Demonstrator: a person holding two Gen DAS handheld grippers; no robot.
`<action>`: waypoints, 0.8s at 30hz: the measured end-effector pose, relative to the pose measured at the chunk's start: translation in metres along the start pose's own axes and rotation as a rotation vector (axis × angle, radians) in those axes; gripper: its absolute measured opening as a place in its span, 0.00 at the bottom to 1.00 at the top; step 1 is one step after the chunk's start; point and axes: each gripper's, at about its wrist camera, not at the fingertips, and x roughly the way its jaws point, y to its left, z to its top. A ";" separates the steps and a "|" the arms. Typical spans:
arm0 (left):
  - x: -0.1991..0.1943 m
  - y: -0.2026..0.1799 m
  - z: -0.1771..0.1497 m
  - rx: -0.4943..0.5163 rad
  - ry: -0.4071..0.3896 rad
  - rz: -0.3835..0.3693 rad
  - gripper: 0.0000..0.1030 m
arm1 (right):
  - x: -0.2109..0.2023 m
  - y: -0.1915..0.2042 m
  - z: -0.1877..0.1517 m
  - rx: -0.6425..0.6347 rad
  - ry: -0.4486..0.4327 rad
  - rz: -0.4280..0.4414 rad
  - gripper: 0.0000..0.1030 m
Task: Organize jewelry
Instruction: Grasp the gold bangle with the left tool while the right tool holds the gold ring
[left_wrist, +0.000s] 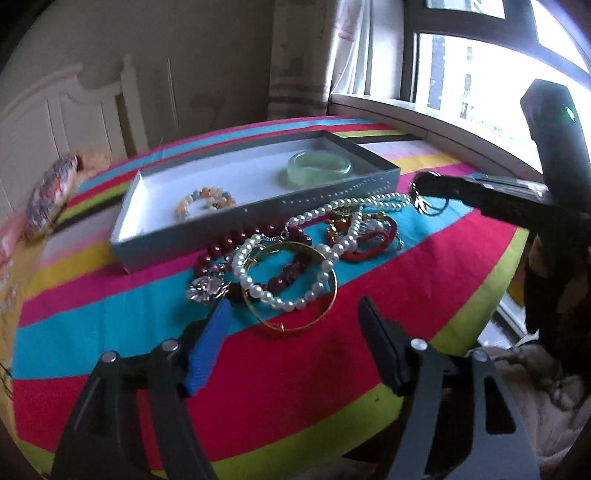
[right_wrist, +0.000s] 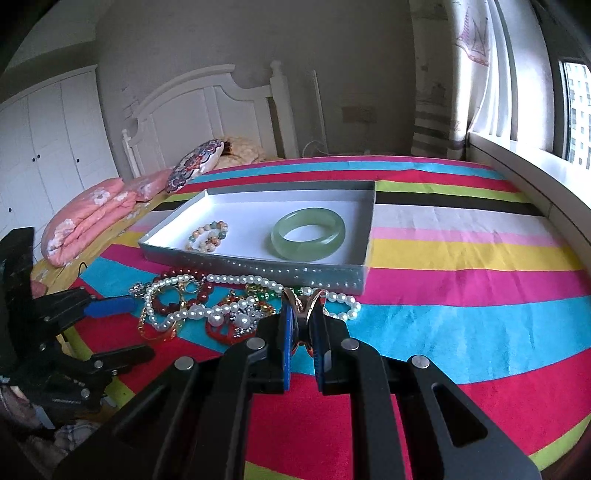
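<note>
A grey tray (left_wrist: 258, 218) (right_wrist: 258, 266) with a white floor lies on the striped bedspread. In it are a green jade bangle (left_wrist: 319, 168) (right_wrist: 308, 232) and a pastel bead bracelet (left_wrist: 207, 203) (right_wrist: 207, 236). In front of the tray lies a tangled pile: a pearl necklace (left_wrist: 332, 214) (right_wrist: 229, 278), dark red beads (left_wrist: 221, 247), a red cord bracelet (left_wrist: 369, 242) and a gold bangle (left_wrist: 295, 321). My left gripper (left_wrist: 293, 304) (right_wrist: 142, 328) is open, one finger on each side of the gold bangle. My right gripper (right_wrist: 303, 306) (left_wrist: 424, 186) is shut on a small gold hoop piece (right_wrist: 303, 301) (left_wrist: 424, 205), above the pile's right end.
Pink folded bedding (right_wrist: 88, 225) and a patterned cushion (right_wrist: 195, 166) lie at the head of the bed by the white headboard (right_wrist: 207, 107). A window sill (right_wrist: 524, 173) runs along the right side. The bed's near edge (left_wrist: 472, 317) drops off to the right.
</note>
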 end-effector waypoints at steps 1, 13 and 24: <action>0.005 0.001 0.001 -0.008 0.015 -0.003 0.68 | 0.000 0.001 -0.001 0.001 -0.001 0.002 0.13; 0.020 -0.007 0.015 0.071 0.037 0.040 0.55 | -0.003 0.001 -0.002 0.005 -0.006 0.012 0.13; -0.043 -0.004 0.035 0.046 -0.048 -0.069 0.54 | -0.010 0.005 -0.003 -0.007 -0.026 0.017 0.13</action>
